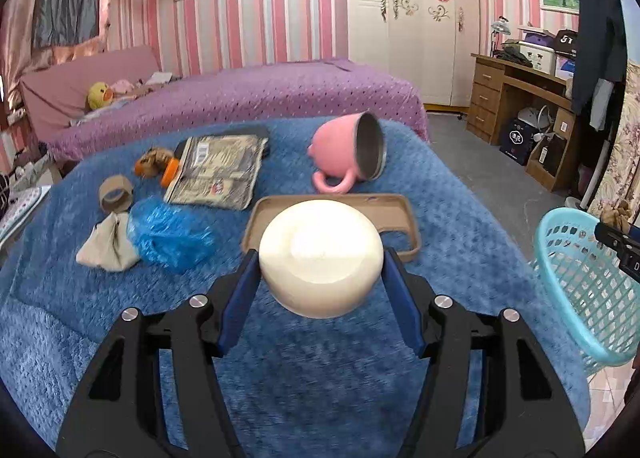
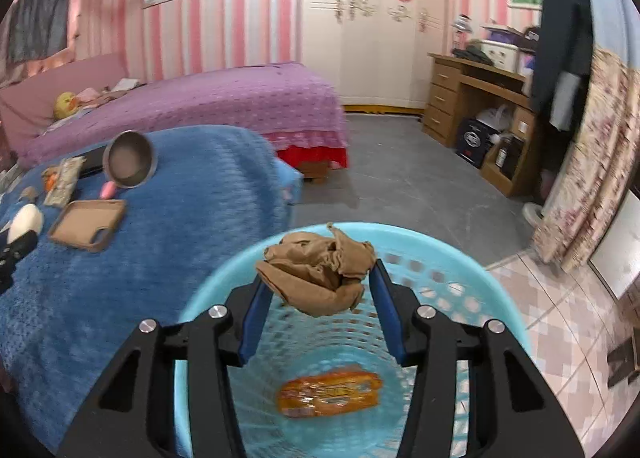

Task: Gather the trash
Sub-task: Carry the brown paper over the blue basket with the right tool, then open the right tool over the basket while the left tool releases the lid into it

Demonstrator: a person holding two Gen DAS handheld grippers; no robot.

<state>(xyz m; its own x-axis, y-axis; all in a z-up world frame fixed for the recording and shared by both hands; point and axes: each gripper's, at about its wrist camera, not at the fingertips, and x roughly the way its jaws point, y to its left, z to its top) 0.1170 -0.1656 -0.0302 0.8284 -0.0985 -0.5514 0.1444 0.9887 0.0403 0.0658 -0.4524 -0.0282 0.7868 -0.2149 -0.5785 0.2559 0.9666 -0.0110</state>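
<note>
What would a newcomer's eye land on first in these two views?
The left gripper holds a cream bowl over the blue blanket. The right gripper holds crumpled brown paper above the turquoise basket, where an orange wrapper lies. A pink mug lies tipped behind.

Even, fairly bright indoor light; soft shadows. Fisheye bends both views, corners black. Motion blur smears the blue blanket (image 1: 100,298) and right-view wardrobe (image 2: 372,18).

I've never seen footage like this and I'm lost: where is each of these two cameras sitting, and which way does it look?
Left wrist: rides the left gripper, looking over the blue blanket; its fingers hold a cream bowl.
Right wrist: rides the right gripper, looking into the turquoise basket; its fingers hold crumpled brown paper.
Shared: the blanket, the pink mug, the basket, the bowl.
</note>
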